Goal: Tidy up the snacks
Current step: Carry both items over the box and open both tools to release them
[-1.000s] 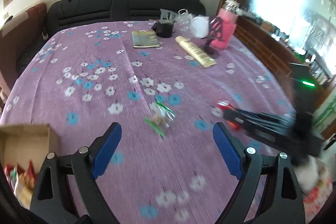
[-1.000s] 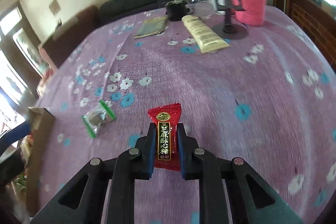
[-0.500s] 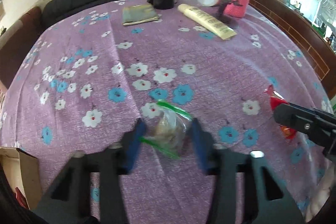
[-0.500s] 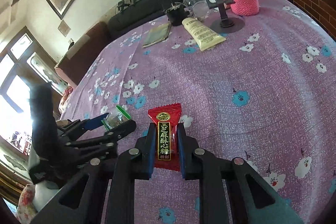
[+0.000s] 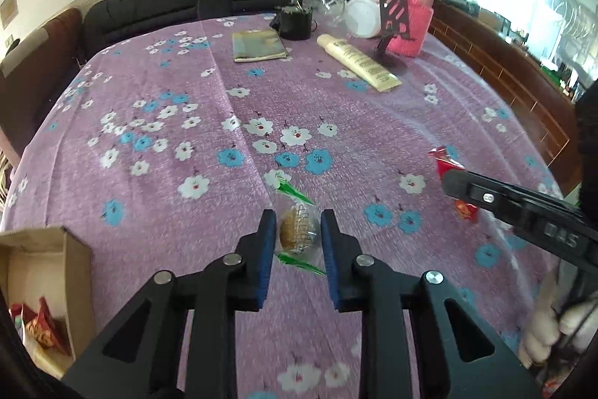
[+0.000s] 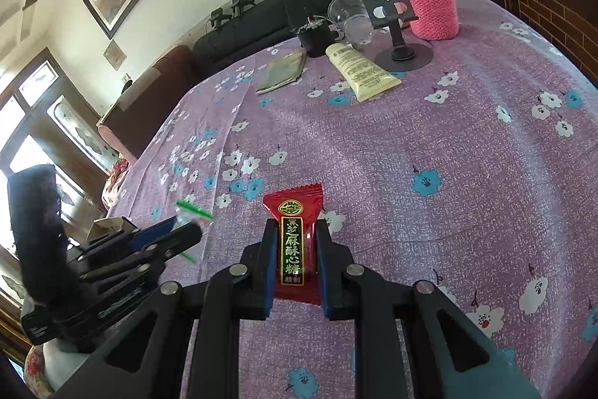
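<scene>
cloth (image 5: pixel 336 122): soft purple fabric with flowers, a bit fuzzy | red candy wrapper (image 6: pixel 293 242): shiny plastic | clear snack bag (image 5: pixel 299 230): thin see-through plastic | box (image 5: pixel 74 272): plain brown cardboard, not shiny | bottle cover (image 6: pixel 429 2): pink knitted wool, bumpy | left tongs (image 5: pixel 298 242): black matt plastic, blue pads

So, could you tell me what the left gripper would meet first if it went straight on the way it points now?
Most likely the flowered tablecloth just past the clear-wrapped snack that the left gripper holds; it tilts downward, though depth is hard to judge.
</scene>
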`<state>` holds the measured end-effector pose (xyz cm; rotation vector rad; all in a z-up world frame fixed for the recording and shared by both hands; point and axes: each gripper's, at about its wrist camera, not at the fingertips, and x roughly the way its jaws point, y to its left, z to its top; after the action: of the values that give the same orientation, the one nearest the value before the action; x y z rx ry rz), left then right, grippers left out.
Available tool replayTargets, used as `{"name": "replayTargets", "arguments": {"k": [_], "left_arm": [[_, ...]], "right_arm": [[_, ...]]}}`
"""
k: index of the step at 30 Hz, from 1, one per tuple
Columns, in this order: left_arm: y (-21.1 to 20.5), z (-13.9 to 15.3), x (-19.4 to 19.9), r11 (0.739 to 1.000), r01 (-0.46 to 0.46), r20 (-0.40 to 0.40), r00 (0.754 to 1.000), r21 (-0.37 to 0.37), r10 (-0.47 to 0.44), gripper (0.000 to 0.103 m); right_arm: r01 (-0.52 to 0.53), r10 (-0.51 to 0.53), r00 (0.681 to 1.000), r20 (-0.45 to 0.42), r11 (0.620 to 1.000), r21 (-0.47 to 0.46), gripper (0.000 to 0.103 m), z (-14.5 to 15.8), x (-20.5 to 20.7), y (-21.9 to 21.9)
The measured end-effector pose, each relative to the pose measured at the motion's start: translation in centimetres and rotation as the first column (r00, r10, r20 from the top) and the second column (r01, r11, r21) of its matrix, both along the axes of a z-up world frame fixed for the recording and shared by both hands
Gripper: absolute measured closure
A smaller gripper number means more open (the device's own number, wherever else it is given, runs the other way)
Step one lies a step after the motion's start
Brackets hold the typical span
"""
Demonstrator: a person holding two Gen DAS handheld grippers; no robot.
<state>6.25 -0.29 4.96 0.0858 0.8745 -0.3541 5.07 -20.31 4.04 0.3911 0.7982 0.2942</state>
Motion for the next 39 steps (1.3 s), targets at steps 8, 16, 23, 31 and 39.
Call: {"name": "replayTargets", "arguments": {"k": [8, 16, 23, 31, 39], "left_arm": [[4.6, 3.5, -5.5, 0.992, -0.036, 0.045, 0.998, -0.122, 0.041, 0.077], [13.0, 6.9, -12.2, 0.971, -0.167, 0.138, 0.972, -0.170, 0.191, 0.077], [22.3, 6.5, -14.7, 0.910, -0.346, 0.116, 0.918, -0.229, 0.378, 0.077], [29.2, 2.1, -13.2, 0.839, -0.480, -0.027, 0.871, -0.257, 0.491, 0.077], [31.2, 0.6, -13.6, 0.807, -0.524, -0.056, 0.846, -0.273, 0.531, 0.066]], "right_arm": [[-0.034, 0.034, 0.999, 0.024, 0.999, -0.009, 0.086, 0.4, -0.3, 0.9], [-0.100, 0.104, 0.993, 0.062, 0.993, -0.064, 0.086, 1.2, -1.5, 4.0], [-0.251, 0.253, 0.965, 0.072, 0.968, -0.027, 0.086, 4.1, -3.7, 10.2], [-0.446, 0.447, 0.894, 0.025, 0.894, -0.044, 0.087, 4.5, -5.8, 21.4], [-0.565, 0.563, 0.825, -0.047, 0.823, -0.064, 0.087, 2.5, -6.4, 31.2]]}}
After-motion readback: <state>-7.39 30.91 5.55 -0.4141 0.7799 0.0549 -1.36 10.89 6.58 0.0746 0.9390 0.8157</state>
